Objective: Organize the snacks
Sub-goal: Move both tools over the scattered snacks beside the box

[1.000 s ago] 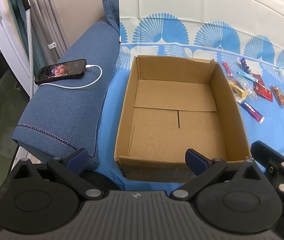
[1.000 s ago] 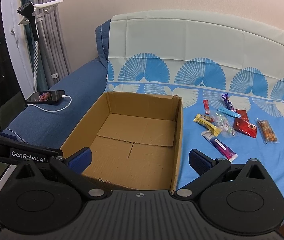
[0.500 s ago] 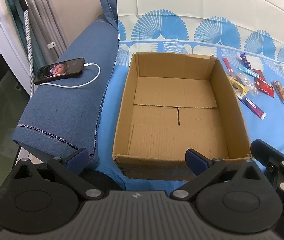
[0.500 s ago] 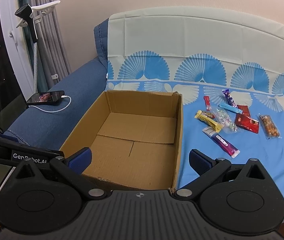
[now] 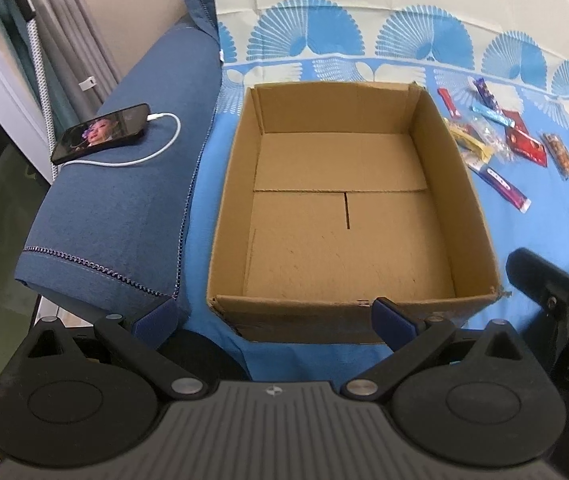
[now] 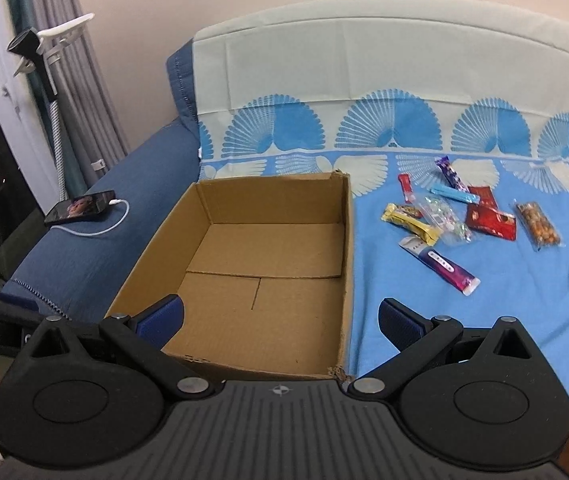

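Note:
An empty brown cardboard box (image 5: 472,216) (image 6: 349,248) stands open on a blue patterned sheet. Right of it lie several snack packs: a purple bar (image 6: 440,266) (image 5: 500,186), a yellow bar (image 6: 410,222), a clear candy bag (image 6: 442,218), a red pack (image 6: 490,218), a nut pack (image 6: 538,226) and a light blue stick (image 6: 454,194). My left gripper (image 5: 274,318) is open at the box's near wall, holding nothing. My right gripper (image 6: 280,320) is open over the box's near right corner, also holding nothing.
A phone (image 5: 102,132) (image 6: 80,206) on a white charging cable lies on the blue sofa arm (image 5: 124,208) left of the box. A clip stand and grey curtains (image 6: 80,52) rise at the far left. The sofa back (image 6: 364,56) is behind.
Both grippers have drawn slightly forward and up, so the box and snacks sit a little lower and nearer in the views. Nothing was picked up and both stay open.

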